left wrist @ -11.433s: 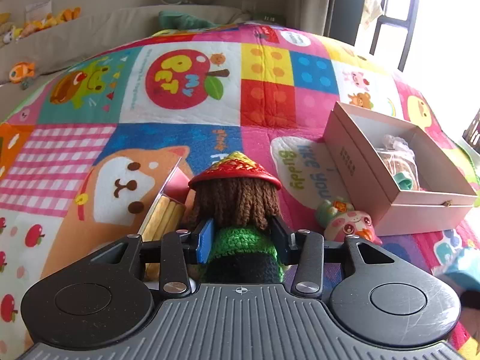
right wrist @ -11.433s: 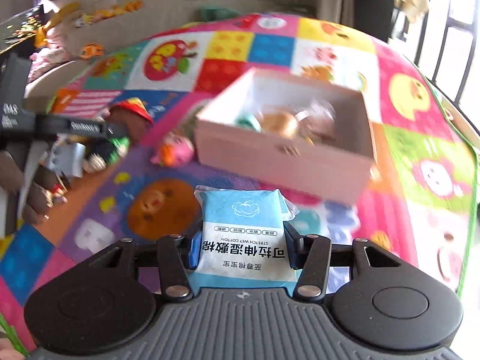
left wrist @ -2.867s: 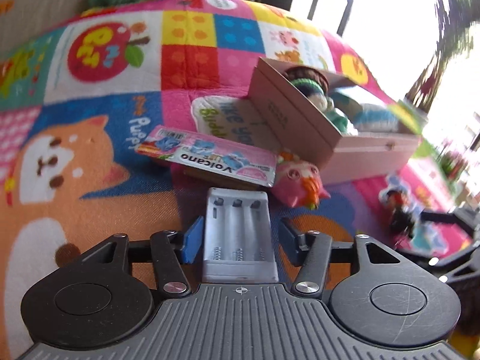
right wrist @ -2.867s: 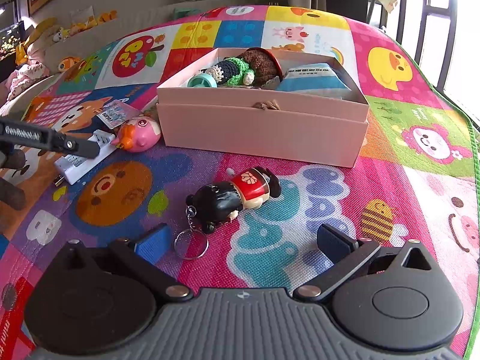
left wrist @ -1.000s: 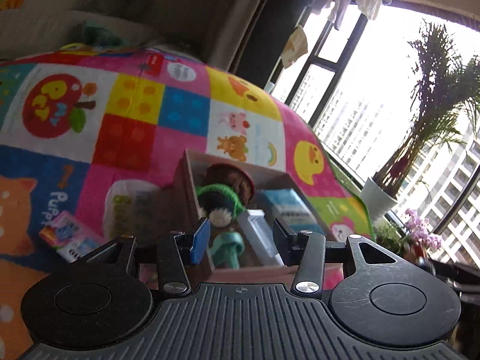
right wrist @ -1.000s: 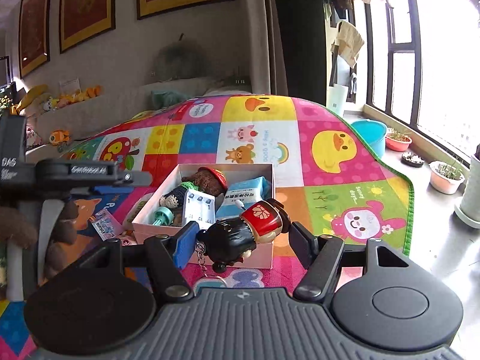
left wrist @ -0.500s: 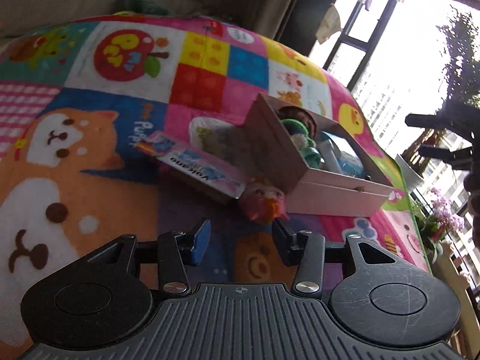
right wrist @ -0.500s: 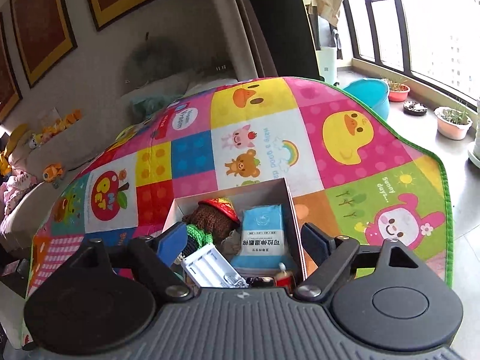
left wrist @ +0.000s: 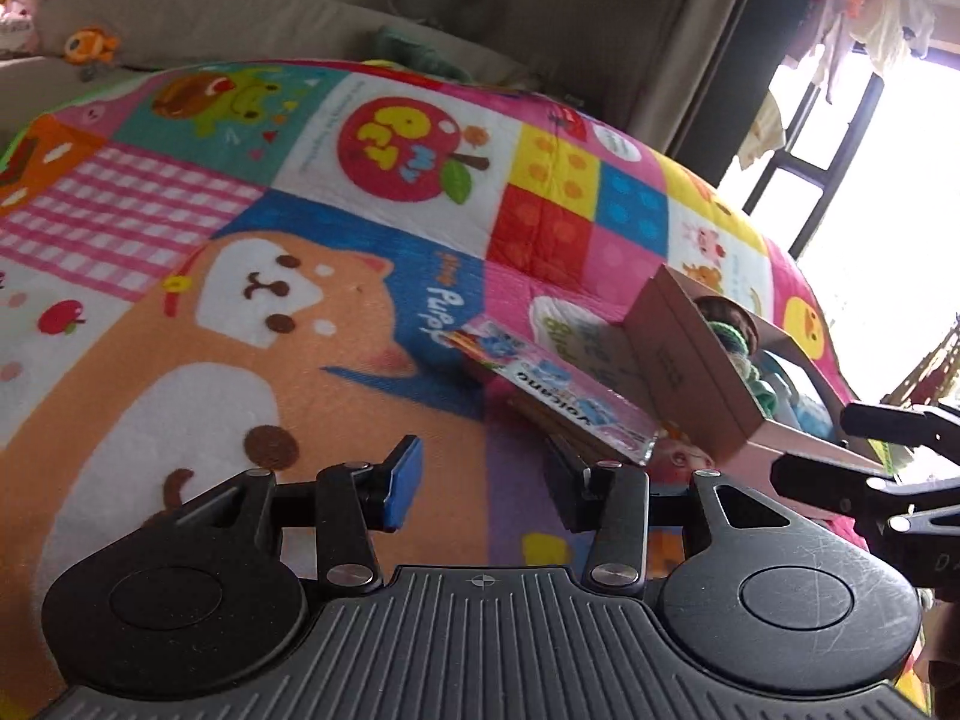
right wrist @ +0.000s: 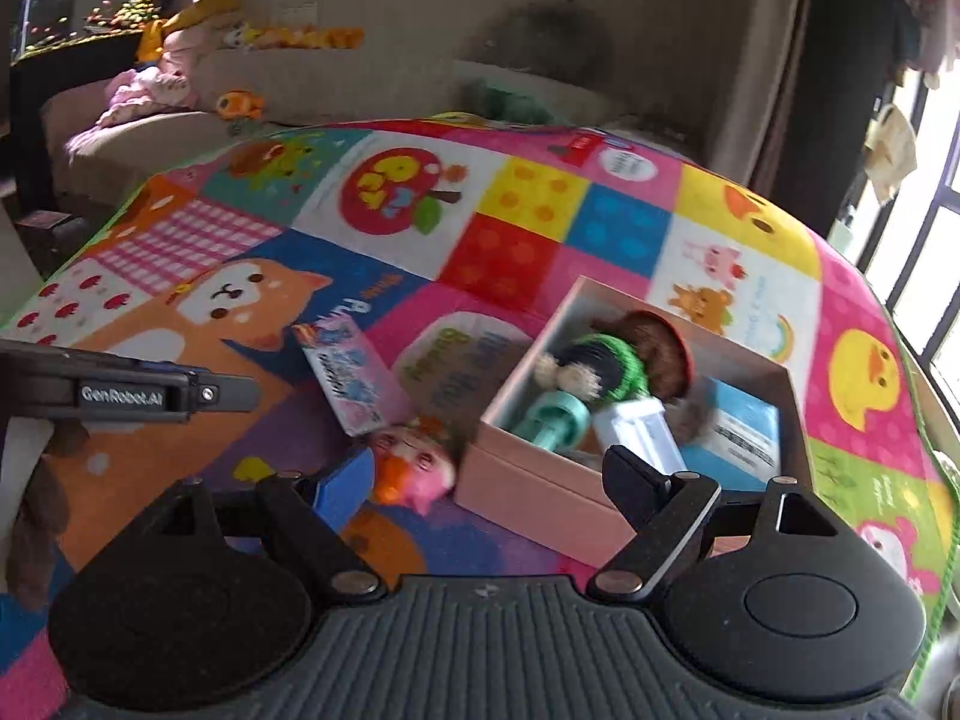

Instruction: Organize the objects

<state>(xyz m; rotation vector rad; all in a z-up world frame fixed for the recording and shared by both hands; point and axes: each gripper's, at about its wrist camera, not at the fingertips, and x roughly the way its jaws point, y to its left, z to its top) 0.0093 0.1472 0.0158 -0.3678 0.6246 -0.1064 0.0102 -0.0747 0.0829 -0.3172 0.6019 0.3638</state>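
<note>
An open pink box (right wrist: 540, 483) sits on the play mat. It holds a crocheted doll (right wrist: 606, 360), a teal piece (right wrist: 555, 420), a white battery holder (right wrist: 639, 426), a blue wet-cotton pack (right wrist: 741, 420) and a dark blurred thing (right wrist: 693, 414). A pink pig toy (right wrist: 414, 465) lies against the box's left front corner. Beside it is a pink-and-blue Volcano packet (right wrist: 348, 378). My right gripper (right wrist: 486, 483) is open and empty, near the pig and the box's front wall. My left gripper (left wrist: 483, 486) is open and empty over the mat, just short of the Volcano packet (left wrist: 558, 384).
The colourful quilted mat (left wrist: 300, 300) stretches left and back with only printed pictures on it. A beige sofa (right wrist: 270, 90) with plush toys runs behind. In the left wrist view the box (left wrist: 690, 372) is at the right, with my right gripper (left wrist: 870, 468) beside it.
The right gripper opened and the keychain doll it held left its jaws over the box; it then swung left and lower. The left gripper moved from the box to the mat by the packet.
</note>
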